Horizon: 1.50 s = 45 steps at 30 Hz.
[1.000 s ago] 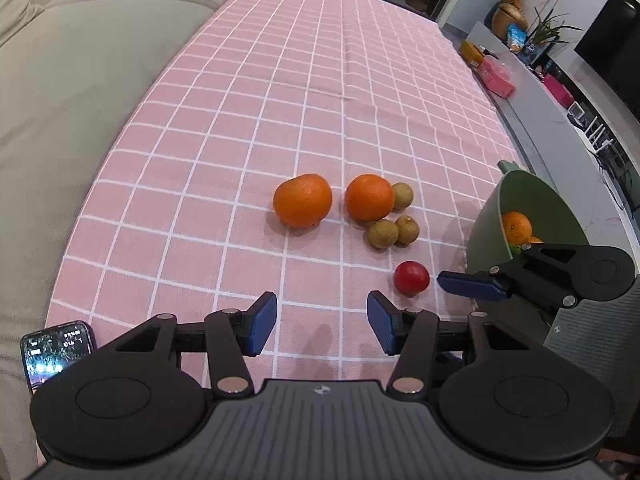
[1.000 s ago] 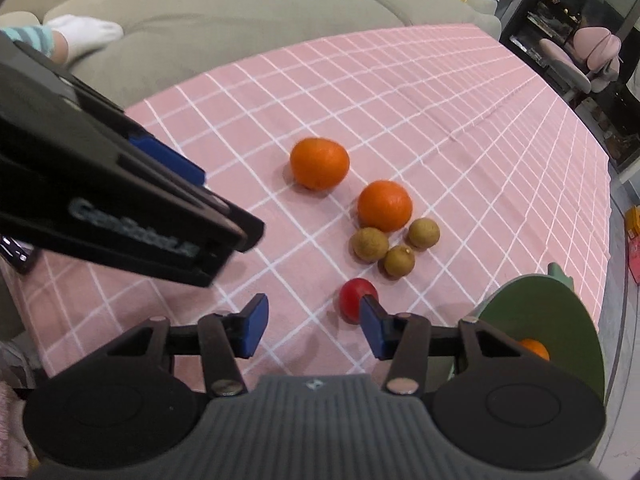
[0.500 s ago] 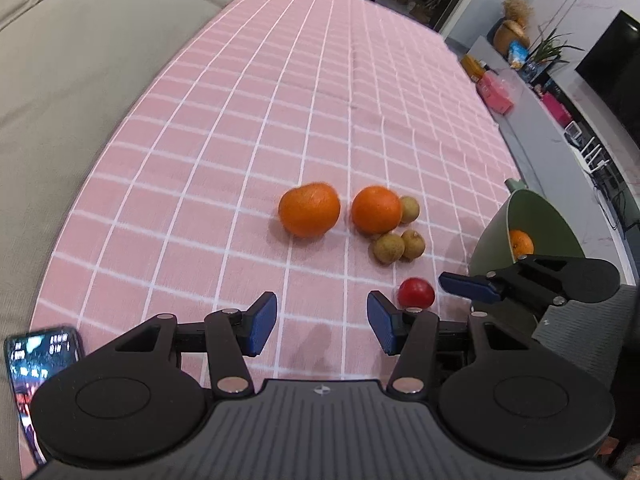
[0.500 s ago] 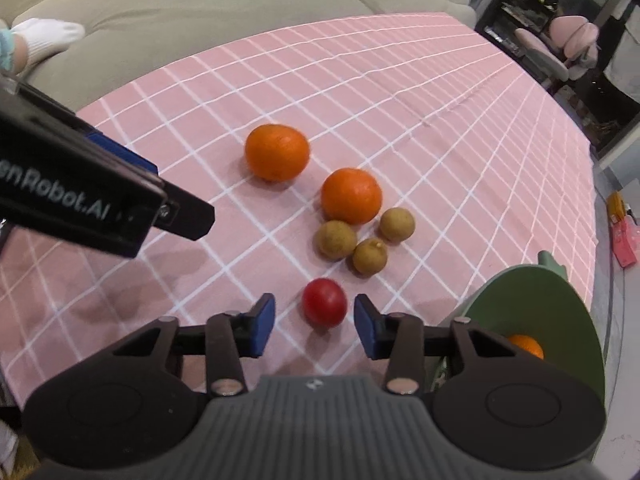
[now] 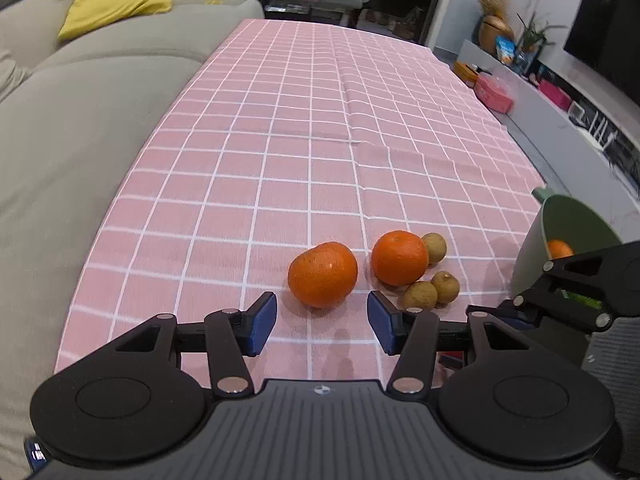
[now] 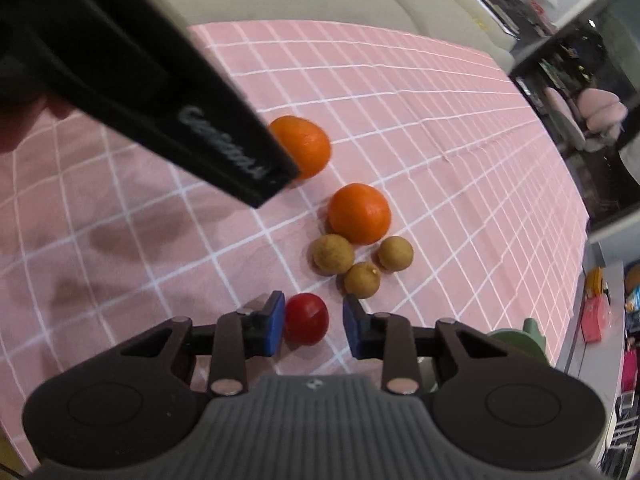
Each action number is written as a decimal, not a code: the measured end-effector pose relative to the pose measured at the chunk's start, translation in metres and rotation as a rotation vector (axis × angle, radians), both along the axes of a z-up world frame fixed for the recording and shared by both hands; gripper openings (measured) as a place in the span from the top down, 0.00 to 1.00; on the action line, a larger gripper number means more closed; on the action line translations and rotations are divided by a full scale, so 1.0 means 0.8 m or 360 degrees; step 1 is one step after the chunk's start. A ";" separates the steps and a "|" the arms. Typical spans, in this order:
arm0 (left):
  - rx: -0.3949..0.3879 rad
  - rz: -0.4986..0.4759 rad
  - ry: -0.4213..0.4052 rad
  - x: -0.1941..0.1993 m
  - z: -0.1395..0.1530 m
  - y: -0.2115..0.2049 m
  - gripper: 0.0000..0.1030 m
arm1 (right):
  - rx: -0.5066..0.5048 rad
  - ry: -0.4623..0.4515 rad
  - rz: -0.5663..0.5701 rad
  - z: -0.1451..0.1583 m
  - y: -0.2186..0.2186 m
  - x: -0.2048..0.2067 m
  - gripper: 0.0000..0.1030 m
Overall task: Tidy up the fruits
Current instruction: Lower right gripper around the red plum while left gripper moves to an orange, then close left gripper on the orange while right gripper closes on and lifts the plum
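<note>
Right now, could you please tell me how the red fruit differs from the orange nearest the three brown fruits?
The red fruit is smaller than the orange. It is deep red and glossy; the orange is matte orange. It sits between the open fingers of the right hand-held gripper, while the orange lies beyond the three brown fruits, ungripped. Both are round and rest on the pink checked cloth.

left gripper (image 5: 322, 328) agape, right gripper (image 6: 313, 326) — parted
</note>
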<state>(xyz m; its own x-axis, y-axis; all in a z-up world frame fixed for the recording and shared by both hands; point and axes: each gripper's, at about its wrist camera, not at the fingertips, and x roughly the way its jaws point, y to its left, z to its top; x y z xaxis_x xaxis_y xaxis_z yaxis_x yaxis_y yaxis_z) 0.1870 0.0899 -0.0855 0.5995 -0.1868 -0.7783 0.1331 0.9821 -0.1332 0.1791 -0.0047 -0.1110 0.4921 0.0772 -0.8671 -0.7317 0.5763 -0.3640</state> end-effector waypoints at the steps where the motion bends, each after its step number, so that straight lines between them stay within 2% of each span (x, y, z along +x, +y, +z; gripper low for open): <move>1: 0.0008 -0.0005 -0.0001 0.002 -0.002 0.000 0.39 | -0.0004 0.0021 0.0001 -0.001 -0.001 0.002 0.74; 6: -0.0026 0.0015 0.0010 0.016 -0.010 0.003 0.39 | -0.0037 0.0076 0.0022 -0.007 0.001 0.004 0.74; 9: -0.0038 0.0027 0.0015 0.022 -0.014 0.005 0.39 | -0.0015 0.0101 0.0002 -0.008 0.000 0.007 0.78; 15: -0.0057 0.0029 0.0026 0.032 -0.021 0.001 0.39 | 0.0022 0.0112 -0.0048 -0.005 -0.004 0.007 0.79; 17: -0.0077 0.0028 0.0043 0.035 -0.023 0.001 0.42 | 0.0052 0.0115 -0.0078 -0.004 -0.008 0.008 0.79; 18: -0.0097 0.0017 0.0048 0.036 -0.023 0.001 0.50 | 0.0069 0.0113 -0.0088 -0.002 -0.009 0.008 0.79; 25: -0.0075 0.0059 0.0071 0.029 -0.018 -0.003 0.54 | 0.0209 0.0143 -0.0200 0.014 -0.015 0.013 0.79; 32: -0.0155 0.0110 0.0044 0.008 0.007 -0.003 0.54 | 0.0343 0.0124 -0.0275 0.044 -0.027 0.003 0.79; 37: -0.0257 0.0108 0.0020 -0.012 0.031 -0.009 0.54 | 0.0439 0.0095 -0.0337 0.071 -0.044 -0.009 0.79; 45: -0.0364 0.0012 -0.0020 -0.038 0.072 -0.035 0.55 | 0.0586 0.0075 -0.0460 0.112 -0.092 -0.026 0.79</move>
